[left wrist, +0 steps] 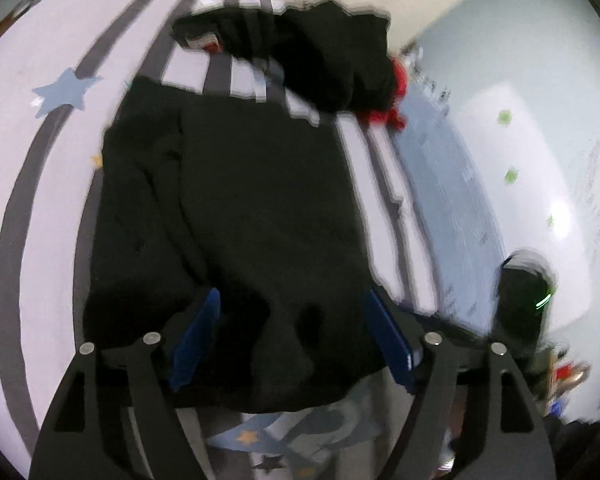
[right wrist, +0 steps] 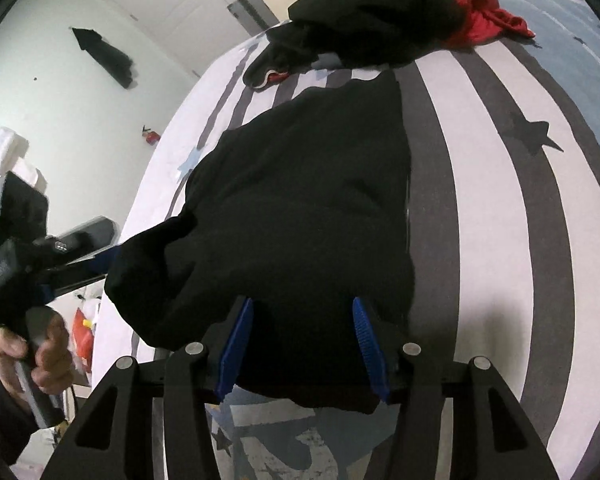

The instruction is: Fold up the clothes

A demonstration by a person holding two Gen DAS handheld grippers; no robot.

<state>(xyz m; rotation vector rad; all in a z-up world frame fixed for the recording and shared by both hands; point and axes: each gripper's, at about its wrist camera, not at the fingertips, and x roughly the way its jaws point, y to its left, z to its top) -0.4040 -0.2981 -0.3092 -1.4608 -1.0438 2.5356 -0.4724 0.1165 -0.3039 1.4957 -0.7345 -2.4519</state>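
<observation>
Both claws reach us with black cloth bunched between their blue pads: our left gripper (left wrist: 292, 340) and right gripper (right wrist: 304, 348) each stand parted around the near hem of the black garment (right wrist: 308, 208), which lies along the striped bedspread (right wrist: 500, 200). Whether the pads truly pinch it we cannot tell (fabric hides them). Bare bedspread lies along the garment's sides; beyond its far edge sits a heap of black clothes (right wrist: 372, 12) and red clothes (right wrist: 484, 16).

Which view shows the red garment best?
The right wrist view: the red garment lies sharp and mostly exposed beside the black pile. The left wrist view shows only a blurred red sliver behind that pile.
</observation>
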